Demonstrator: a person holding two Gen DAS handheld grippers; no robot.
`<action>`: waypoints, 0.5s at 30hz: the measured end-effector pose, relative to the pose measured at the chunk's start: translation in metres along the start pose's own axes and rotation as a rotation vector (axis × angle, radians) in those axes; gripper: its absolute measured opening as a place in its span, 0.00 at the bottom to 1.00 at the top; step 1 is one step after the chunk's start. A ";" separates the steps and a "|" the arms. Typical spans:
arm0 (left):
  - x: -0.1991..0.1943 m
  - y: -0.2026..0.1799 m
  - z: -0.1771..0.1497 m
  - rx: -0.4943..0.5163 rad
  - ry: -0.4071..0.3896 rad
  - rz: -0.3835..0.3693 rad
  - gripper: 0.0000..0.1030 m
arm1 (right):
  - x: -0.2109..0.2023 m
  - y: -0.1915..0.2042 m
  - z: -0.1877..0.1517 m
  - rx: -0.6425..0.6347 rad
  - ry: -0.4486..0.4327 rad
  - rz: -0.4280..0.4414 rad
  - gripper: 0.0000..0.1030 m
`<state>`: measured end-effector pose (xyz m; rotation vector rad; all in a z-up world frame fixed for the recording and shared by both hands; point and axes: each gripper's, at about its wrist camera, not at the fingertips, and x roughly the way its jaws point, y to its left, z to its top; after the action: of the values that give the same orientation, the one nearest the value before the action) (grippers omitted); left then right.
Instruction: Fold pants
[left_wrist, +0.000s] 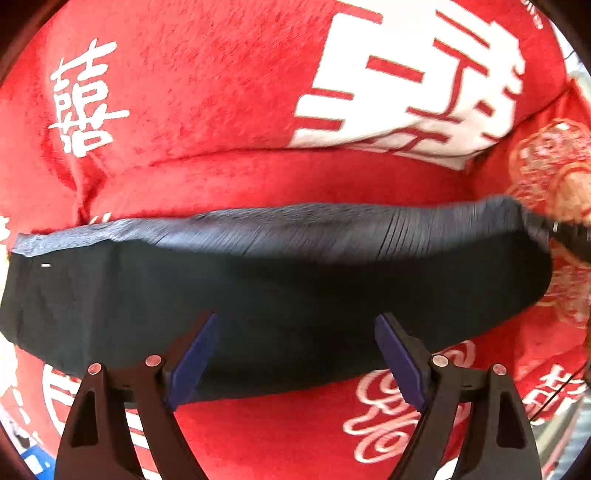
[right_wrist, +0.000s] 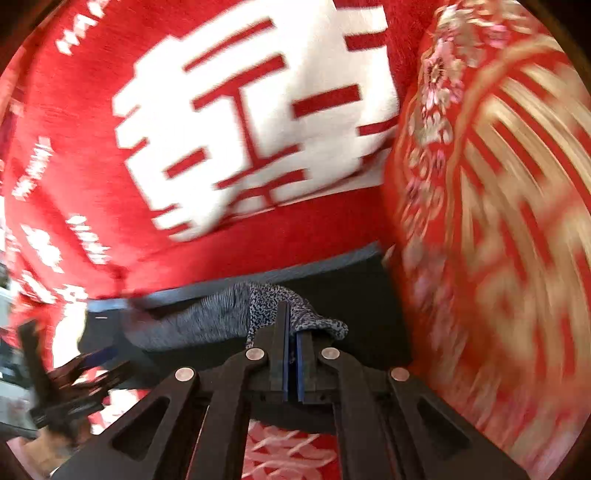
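Lying flat across a red blanket (left_wrist: 229, 92), the pants (left_wrist: 280, 288) appear in the left wrist view as a wide dark band, nearly black, with a lighter grey-blue ribbed strip running along the far edge. A tiny white mark sits near the left end of the cloth. The blanket carries large white Chinese characters, one small at the left and one big block at the upper right; I cannot read them with certainty. The left gripper (left_wrist: 295, 339) hangs just above the near part of the pants with its blue-padded fingers (left_wrist: 195, 354) spread wide, nothing between them.

From the right wrist view, much blurred, the pants (right_wrist: 351, 295) lie dark against the same blanket (right_wrist: 92, 129), whose big white character fills the upper middle. The right gripper (right_wrist: 291, 332) has its fingers pressed together on a speckled grey fold of the pants. A red and gold embroidered cushion (right_wrist: 498, 203) stands just beside, at the right. The left gripper (right_wrist: 77, 376) shows blurred at the lower left.
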<state>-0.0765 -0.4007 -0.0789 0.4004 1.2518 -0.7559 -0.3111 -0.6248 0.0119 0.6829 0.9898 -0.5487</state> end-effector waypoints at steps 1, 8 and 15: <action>0.009 -0.002 -0.001 0.016 -0.001 0.045 0.84 | 0.012 -0.004 0.008 -0.008 0.013 -0.018 0.04; 0.061 0.016 -0.005 0.002 0.098 0.170 0.84 | 0.052 -0.011 0.026 -0.054 0.107 -0.133 0.21; 0.053 0.017 0.015 0.021 0.033 0.197 0.84 | -0.007 0.014 0.009 -0.079 -0.098 -0.139 0.64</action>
<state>-0.0481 -0.4140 -0.1272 0.5467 1.2162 -0.5966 -0.2999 -0.6212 0.0248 0.5150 0.9661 -0.6555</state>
